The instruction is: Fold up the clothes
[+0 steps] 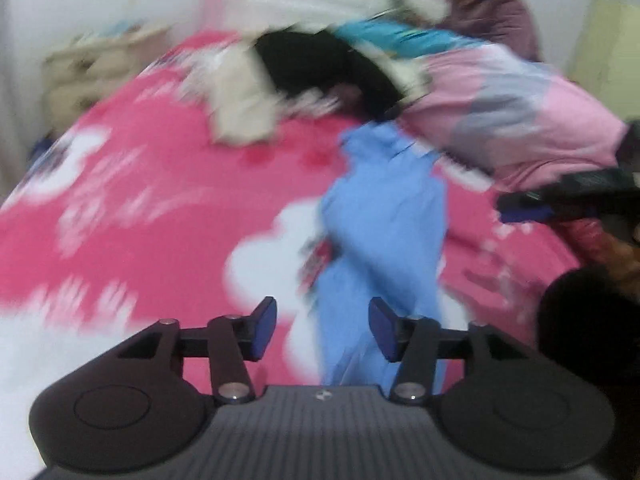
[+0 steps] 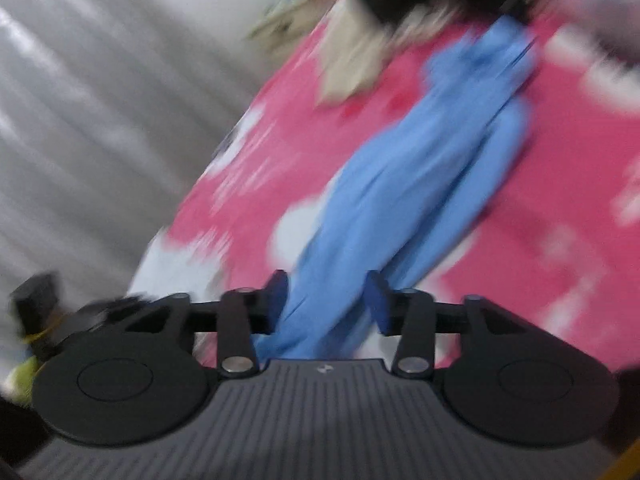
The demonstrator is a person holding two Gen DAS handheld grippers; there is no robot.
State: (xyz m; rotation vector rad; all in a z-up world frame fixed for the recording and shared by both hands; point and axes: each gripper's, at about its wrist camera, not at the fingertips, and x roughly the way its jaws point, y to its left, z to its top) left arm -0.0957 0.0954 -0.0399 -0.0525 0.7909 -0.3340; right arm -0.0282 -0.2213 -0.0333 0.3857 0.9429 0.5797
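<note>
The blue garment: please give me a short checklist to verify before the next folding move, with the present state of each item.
1. Blue garment lies on the pink bedspread: ok.
2. Garment spread flat: not ok, it is bunched into a long strip.
3. Left gripper fingers apart, ready to grasp: ok.
4. Right gripper fingers apart, garment between them: ok.
5. Either gripper touching the cloth: cannot tell, pictures are blurred.
6. Pile of other clothes clear of the far end: cannot tell.
</note>
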